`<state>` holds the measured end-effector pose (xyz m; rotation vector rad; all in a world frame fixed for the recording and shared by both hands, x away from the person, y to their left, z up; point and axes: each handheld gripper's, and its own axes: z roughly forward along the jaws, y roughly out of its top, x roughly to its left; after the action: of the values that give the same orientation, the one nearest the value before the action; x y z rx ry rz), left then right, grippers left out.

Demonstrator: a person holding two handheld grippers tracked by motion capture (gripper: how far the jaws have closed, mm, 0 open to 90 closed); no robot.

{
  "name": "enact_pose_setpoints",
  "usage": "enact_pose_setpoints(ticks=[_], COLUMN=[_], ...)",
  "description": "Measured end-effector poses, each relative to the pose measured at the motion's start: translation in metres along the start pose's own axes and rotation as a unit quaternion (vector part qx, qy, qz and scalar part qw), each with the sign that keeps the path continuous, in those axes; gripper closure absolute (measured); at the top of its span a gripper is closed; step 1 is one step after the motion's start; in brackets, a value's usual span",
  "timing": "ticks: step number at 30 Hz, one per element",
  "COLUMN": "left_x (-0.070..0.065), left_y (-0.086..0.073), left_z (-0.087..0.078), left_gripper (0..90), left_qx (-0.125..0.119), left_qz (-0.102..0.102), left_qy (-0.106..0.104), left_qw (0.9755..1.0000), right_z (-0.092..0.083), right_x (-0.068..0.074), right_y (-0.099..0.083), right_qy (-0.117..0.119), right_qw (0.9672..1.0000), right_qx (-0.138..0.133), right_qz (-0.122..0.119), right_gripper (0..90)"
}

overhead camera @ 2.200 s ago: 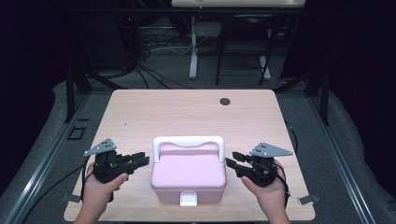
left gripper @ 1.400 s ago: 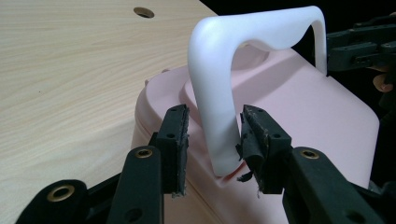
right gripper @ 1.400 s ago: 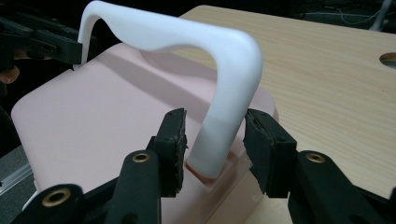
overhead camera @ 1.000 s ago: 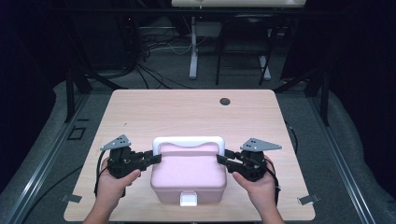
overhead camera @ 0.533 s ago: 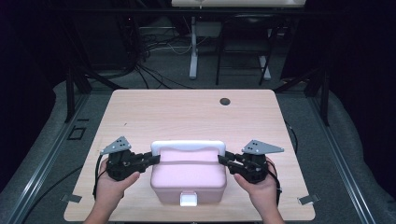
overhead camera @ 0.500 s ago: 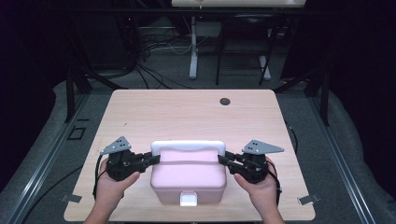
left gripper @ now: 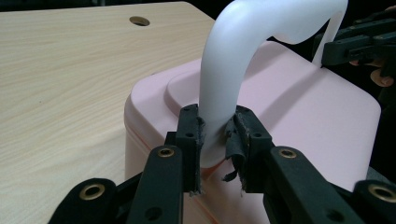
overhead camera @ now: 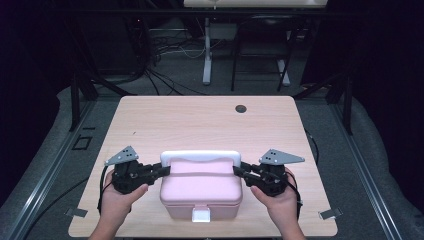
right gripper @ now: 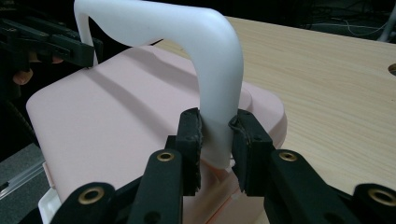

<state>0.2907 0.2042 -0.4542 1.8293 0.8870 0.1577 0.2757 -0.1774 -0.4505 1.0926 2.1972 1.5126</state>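
Since the earlier frame both hands have come in from the table's side edges to the pink storage box (overhead camera: pixel 201 187), and the white carry handle (overhead camera: pixel 200 156) now stands upright. The left gripper (left gripper: pixel 215 135) and right gripper (right gripper: pixel 215 135) have just been closing, and each pinches one foot of that handle. The box sits at the middle of the near edge; no writing is legible on it.
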Motion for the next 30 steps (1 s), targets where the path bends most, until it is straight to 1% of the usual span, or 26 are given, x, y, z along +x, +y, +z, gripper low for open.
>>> enact_pose_setpoints(ticks=[3,5,6,7,8,9,11,14,15,21,26,28,29,30], left_x=[0.0,0.001,0.002,0.002,0.002,0.002,0.002,0.001,0.001,0.002,0.002,0.002,0.001,0.001], left_y=[0.003,0.005,0.007,0.007,0.009,0.012,0.013,0.018,0.019,0.022,0.02,0.02,0.019,0.019], left_z=[-0.002,-0.003,-0.003,-0.003,-0.003,-0.004,-0.004,-0.004,-0.004,-0.005,-0.004,-0.004,-0.004,-0.004], left_gripper=[74.5,74.5,74.5,74.5,74.5,74.5,74.5,74.5,74.5,74.4,74.3,74.2,74.1,74.1], left_qx=[-0.003,-0.008,-0.011,-0.012,-0.011,-0.01,-0.011,-0.009,-0.01,-0.009,-0.007,-0.006,0.0,0.0], left_qz=[-0.001,-0.005,-0.008,-0.012,-0.009,-0.008,-0.007,-0.004,-0.006,-0.009,-0.011,-0.013,-0.007,-0.007], left_qy=[-0.002,-0.004,-0.005,-0.006,-0.005,-0.005,-0.004,0.001,0.0,0.0,0.0,0.001,0.003,0.003], left_qw=[1.0,0.9999,0.9999,0.9998,0.9999,0.9999,0.9999,0.9999,0.9999,0.9999,0.9999,0.9999,1.0,1.0], right_z=[-0.001,-0.002,-0.002,-0.002,-0.002,-0.003,-0.003,-0.003,-0.003,-0.003,-0.003,-0.003,-0.002,-0.002], right_x=[-0.001,0.0,0.001,0.001,0.001,0.0,0.0,-0.001,0.0,-0.002,-0.001,-0.002,-0.003,-0.003], right_y=[0.002,0.007,0.01,0.01,0.012,0.015,0.017,0.021,0.021,0.024,0.023,0.021,0.02,0.02], right_qy=[0.004,0.005,0.002,0.002,-0.001,-0.002,-0.002,-0.002,-0.003,-0.001,-0.004,-0.002,0.001,0.001], right_qw=[1.0,1.0,1.0,1.0,1.0,1.0,1.0,0.9999,0.9999,0.9999,0.9999,0.9999,0.9998,0.9998], right_qx=[-0.001,-0.004,-0.004,-0.004,-0.003,0.001,0.003,0.005,0.003,-0.003,-0.008,-0.009,-0.01,-0.01], right_qz=[0.002,0.002,0.0,0.0,-0.002,0.001,0.003,0.011,0.014,0.016,0.011,0.015,0.016,0.016], right_gripper=[73.6,73.6,73.5,73.5,73.5,73.5,73.5,73.6,73.6,73.7,73.7,73.8,73.8,73.8])
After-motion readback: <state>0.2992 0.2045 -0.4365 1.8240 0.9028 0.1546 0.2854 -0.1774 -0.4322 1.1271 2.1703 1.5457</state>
